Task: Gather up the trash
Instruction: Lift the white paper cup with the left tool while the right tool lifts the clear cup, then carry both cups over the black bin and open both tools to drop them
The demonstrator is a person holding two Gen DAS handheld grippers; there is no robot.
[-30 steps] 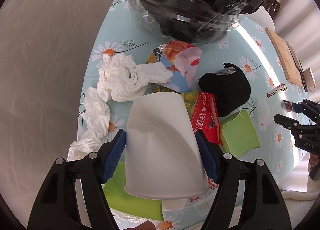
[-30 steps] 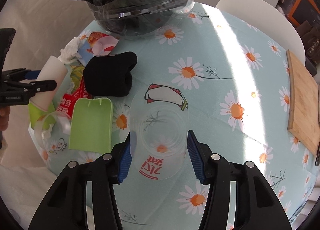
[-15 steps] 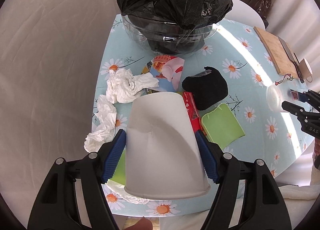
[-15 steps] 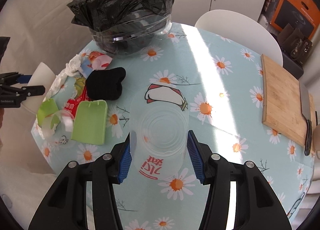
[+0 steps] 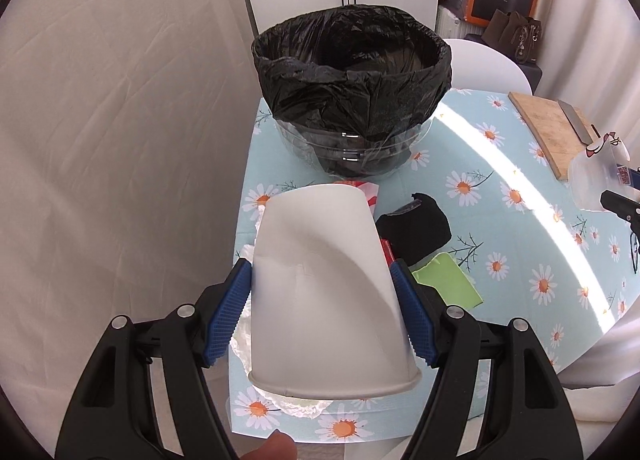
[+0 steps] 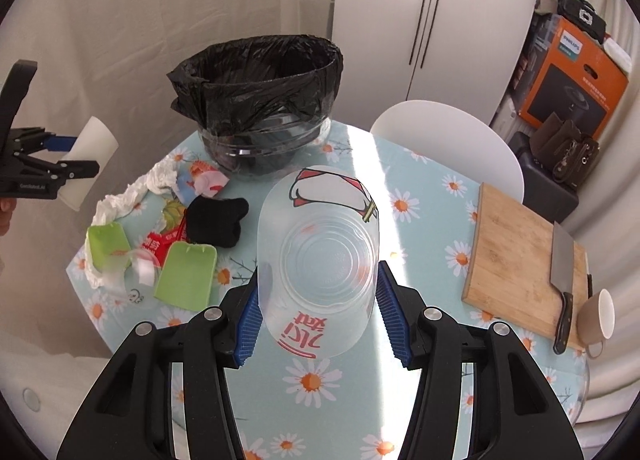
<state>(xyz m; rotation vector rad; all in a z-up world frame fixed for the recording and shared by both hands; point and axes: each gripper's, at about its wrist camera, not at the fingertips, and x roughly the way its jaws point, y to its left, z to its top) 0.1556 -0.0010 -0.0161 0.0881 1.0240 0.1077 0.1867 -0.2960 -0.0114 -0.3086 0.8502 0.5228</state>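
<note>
Paper cup [image 5: 324, 292], white, clamped between the blue pads of the left hand-held gripper [image 5: 322, 312], held above the near edge of the table [image 5: 516, 219], base pointing toward the black-lined bin [image 5: 352, 91]. Clear plastic cup [image 6: 320, 260] with red print gripped likewise in the right hand-held gripper [image 6: 318, 312], also off the table. Crumpled tissues [image 6: 132, 195], wrappers [image 6: 168, 238], black sock [image 6: 216, 219] and green pieces [image 6: 186, 274] lying on the flowered cloth near the bin. Cutting board [image 6: 520, 260] with cleaver [image 6: 562, 272] well apart at the right.

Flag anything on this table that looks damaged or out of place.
The white paper cup in the left gripper is dented along its side. A black sock lies among the wrappers and tissues, unlike ordinary trash.
</note>
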